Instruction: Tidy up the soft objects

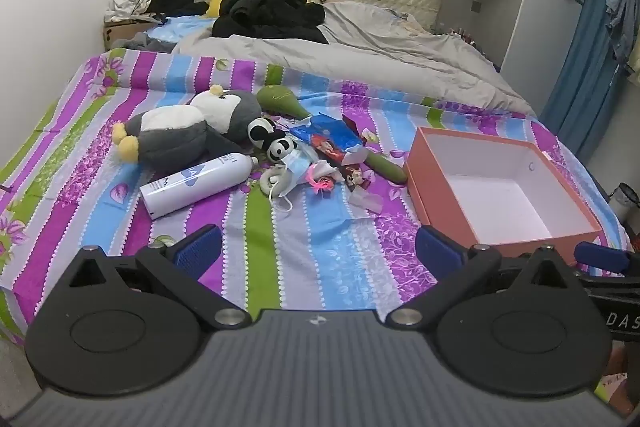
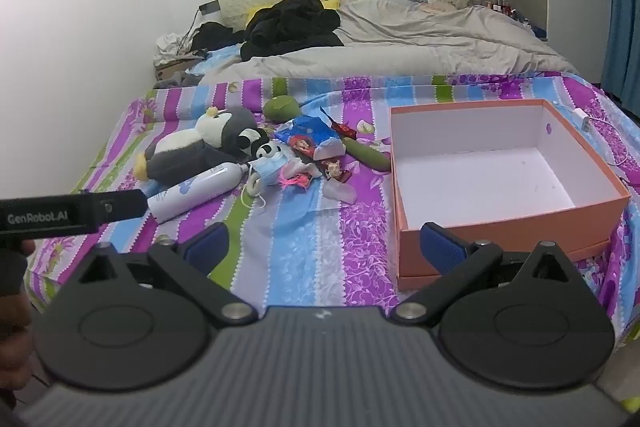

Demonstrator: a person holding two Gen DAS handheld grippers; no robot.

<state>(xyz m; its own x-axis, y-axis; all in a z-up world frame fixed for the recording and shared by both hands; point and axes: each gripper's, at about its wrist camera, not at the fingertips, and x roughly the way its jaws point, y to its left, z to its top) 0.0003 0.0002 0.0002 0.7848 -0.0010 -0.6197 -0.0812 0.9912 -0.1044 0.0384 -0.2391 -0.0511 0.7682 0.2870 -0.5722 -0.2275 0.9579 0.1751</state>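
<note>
Two blue-padded fingers of the left gripper [image 1: 318, 247] are standing wide apart with nothing between them, hovering over the near edge of a bed with a purple, blue and green striped sheet [image 1: 320, 267]. Lying on the sheet at far left is a grey and white plush penguin with yellow feet [image 1: 188, 129], touching a small black and white plush panda [image 1: 280, 148]. Just near of them a white cylindrical spray bottle [image 1: 198, 183] is lying on its side. An empty orange cardboard box with a white inside [image 1: 448, 187] is sitting at right.

Seen from the right wrist, the right gripper [image 2: 324, 247] is likewise holding its fingers fully spread and empty, its right finger in front of the box [image 2: 500, 227]. The penguin [image 2: 200, 147] is lying at far left, with a blue face mask [image 2: 272, 167] beside the panda [image 2: 269, 149].
</note>
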